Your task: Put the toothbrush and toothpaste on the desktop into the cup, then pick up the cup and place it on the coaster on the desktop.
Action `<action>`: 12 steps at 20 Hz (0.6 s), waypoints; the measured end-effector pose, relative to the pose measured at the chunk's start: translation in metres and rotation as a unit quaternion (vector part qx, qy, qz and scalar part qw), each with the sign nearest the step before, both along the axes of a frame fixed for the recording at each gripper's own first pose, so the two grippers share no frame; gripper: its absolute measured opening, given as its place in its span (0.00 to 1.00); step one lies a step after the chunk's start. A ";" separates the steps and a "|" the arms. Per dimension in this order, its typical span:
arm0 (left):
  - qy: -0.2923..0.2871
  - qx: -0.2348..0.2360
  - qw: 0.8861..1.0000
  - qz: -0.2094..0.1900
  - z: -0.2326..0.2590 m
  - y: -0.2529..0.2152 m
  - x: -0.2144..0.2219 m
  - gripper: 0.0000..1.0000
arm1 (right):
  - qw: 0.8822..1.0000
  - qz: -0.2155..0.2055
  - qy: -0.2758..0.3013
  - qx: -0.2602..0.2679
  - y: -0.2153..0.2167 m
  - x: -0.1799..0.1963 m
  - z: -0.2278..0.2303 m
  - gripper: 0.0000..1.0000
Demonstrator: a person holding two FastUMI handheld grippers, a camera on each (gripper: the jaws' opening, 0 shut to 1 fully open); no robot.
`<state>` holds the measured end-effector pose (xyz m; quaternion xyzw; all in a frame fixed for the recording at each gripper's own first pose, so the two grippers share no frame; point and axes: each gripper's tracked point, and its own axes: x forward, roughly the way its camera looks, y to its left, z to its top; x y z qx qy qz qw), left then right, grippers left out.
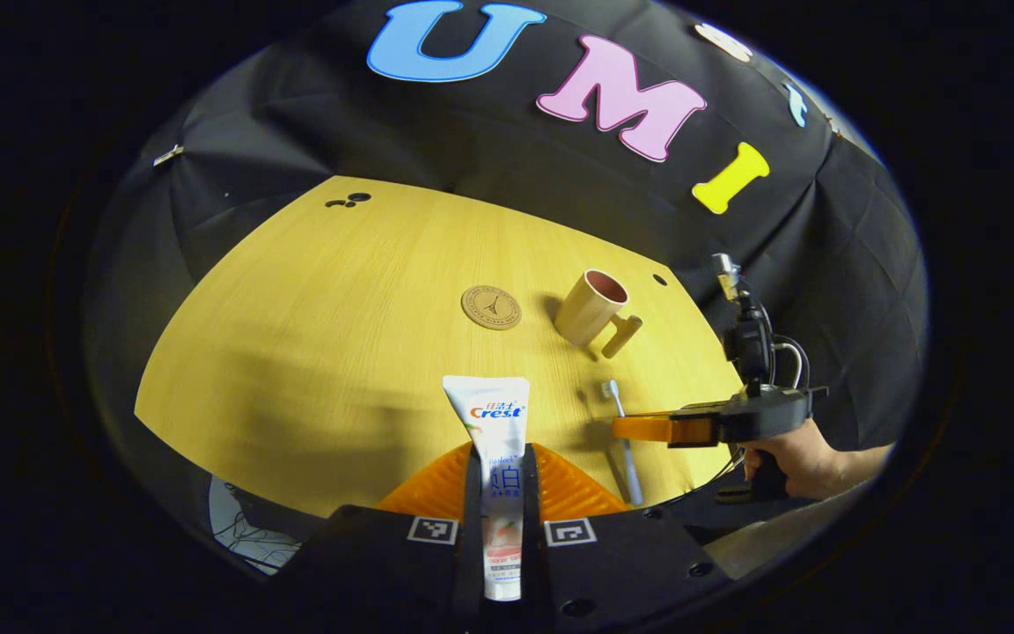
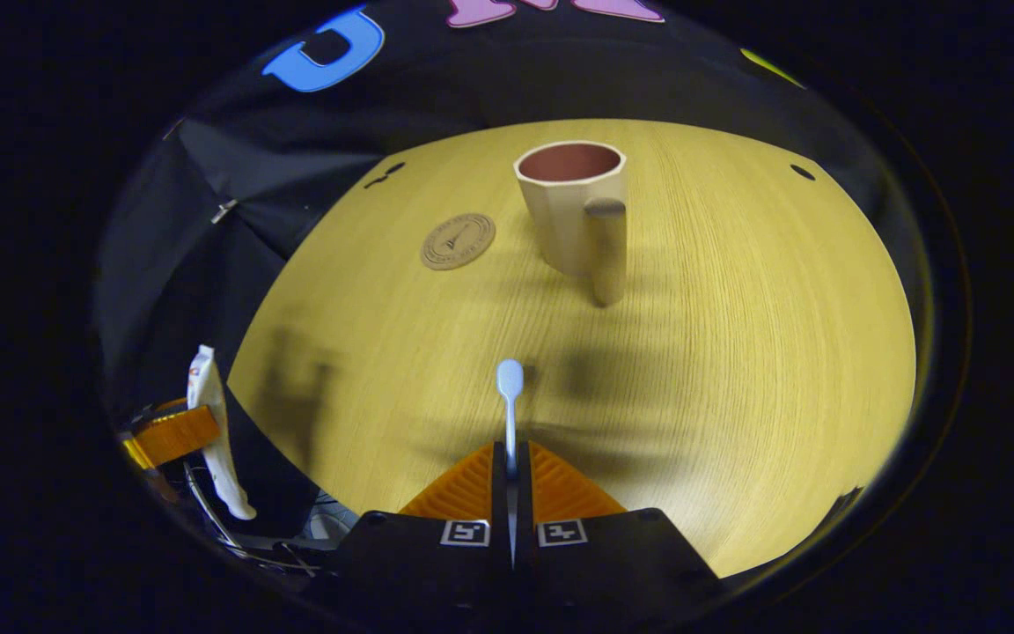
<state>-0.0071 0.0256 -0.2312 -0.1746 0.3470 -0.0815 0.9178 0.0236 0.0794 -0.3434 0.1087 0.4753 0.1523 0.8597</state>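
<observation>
Desk (image 2: 736, 370) looks like pale wood with fine grain, matt. Cup (image 2: 570, 207) is smooth matt beige with a wood-look handle. Coaster (image 1: 491, 307) seems wooden too. Toothpaste (image 1: 498, 423) is glossy plastic, toothbrush (image 2: 509, 405) smooth white plastic.

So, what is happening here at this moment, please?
A person holds a gripper in each hand. The left gripper is shut on the white toothpaste tube, held above the near edge of the yellow wooden desktop. The right gripper is shut on the white toothbrush, its head pointing towards the beige cup with a reddish inside. The cup stands upright and empty beside the round wooden coaster, not on it. Nothing is in the cup yet.
</observation>
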 end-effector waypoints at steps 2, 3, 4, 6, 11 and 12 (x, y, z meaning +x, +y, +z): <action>-0.007 0.002 1.000 -0.006 0.006 -0.007 0.008 0.22 | 0.999 0.013 -0.037 0.014 -0.002 0.000 0.020 0.05; -0.012 0.002 1.000 -0.010 0.010 -0.012 0.013 0.21 | 0.998 0.017 -0.054 0.025 -0.001 -0.001 0.032 0.05; -0.018 0.004 1.000 -0.013 0.016 -0.015 0.019 0.22 | 0.997 0.019 -0.069 0.039 -0.001 -0.003 0.046 0.05; -0.034 0.006 0.999 -0.020 0.028 -0.023 0.033 0.22 | 0.993 0.019 -0.096 0.066 -0.003 -0.005 0.072 0.05; -0.089 -0.007 0.996 -0.031 0.070 -0.051 0.077 0.22 | 0.983 0.000 -0.140 0.116 -0.017 -0.004 0.120 0.05; -0.101 -0.010 0.994 -0.035 0.080 -0.058 0.087 0.22 | 0.982 -0.004 -0.146 0.123 -0.022 -0.002 0.128 0.05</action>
